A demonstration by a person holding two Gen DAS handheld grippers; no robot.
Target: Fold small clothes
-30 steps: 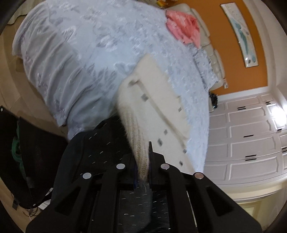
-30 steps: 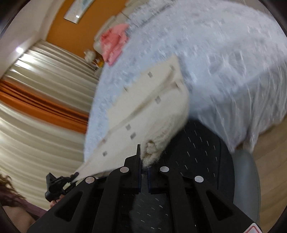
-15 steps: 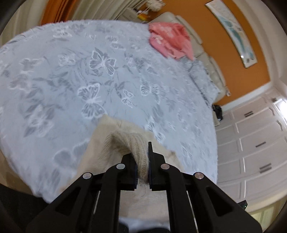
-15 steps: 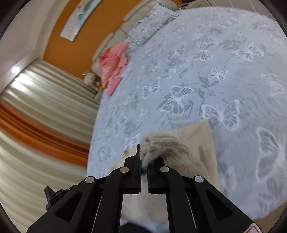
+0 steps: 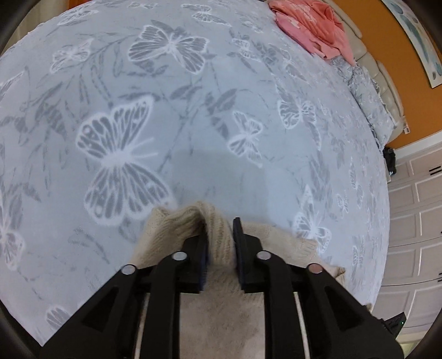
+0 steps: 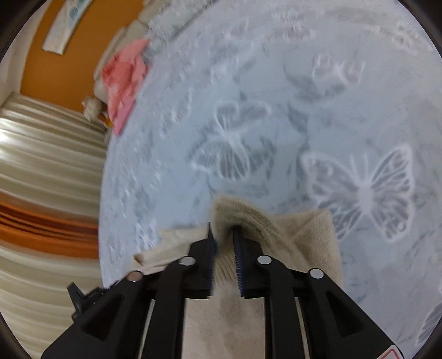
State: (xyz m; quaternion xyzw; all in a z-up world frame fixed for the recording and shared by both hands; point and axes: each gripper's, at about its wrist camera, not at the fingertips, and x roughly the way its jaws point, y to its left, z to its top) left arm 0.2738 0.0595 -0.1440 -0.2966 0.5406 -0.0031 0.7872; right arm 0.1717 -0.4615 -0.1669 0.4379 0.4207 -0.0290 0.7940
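A cream knitted garment (image 5: 165,229) lies at the near edge of a bed with a pale blue butterfly-print cover (image 5: 193,116). My left gripper (image 5: 220,234) is shut on a ribbed fold of the garment, low over the cover. In the right wrist view the same cream garment (image 6: 312,232) is spread under and beside my right gripper (image 6: 222,237), which is shut on a raised fold of it. The garment's near part is hidden under both grippers.
A heap of pink clothes (image 5: 312,24) lies at the bed's far end and also shows in the right wrist view (image 6: 124,80). An orange wall (image 5: 392,55), white cabinet doors (image 5: 420,221) and striped curtains (image 6: 47,171) surround the bed.
Both grippers have carried the cream garment from hanging off the bed's edge up and forward onto the cover. Their jaws now stand slightly wider around the fabric folds.
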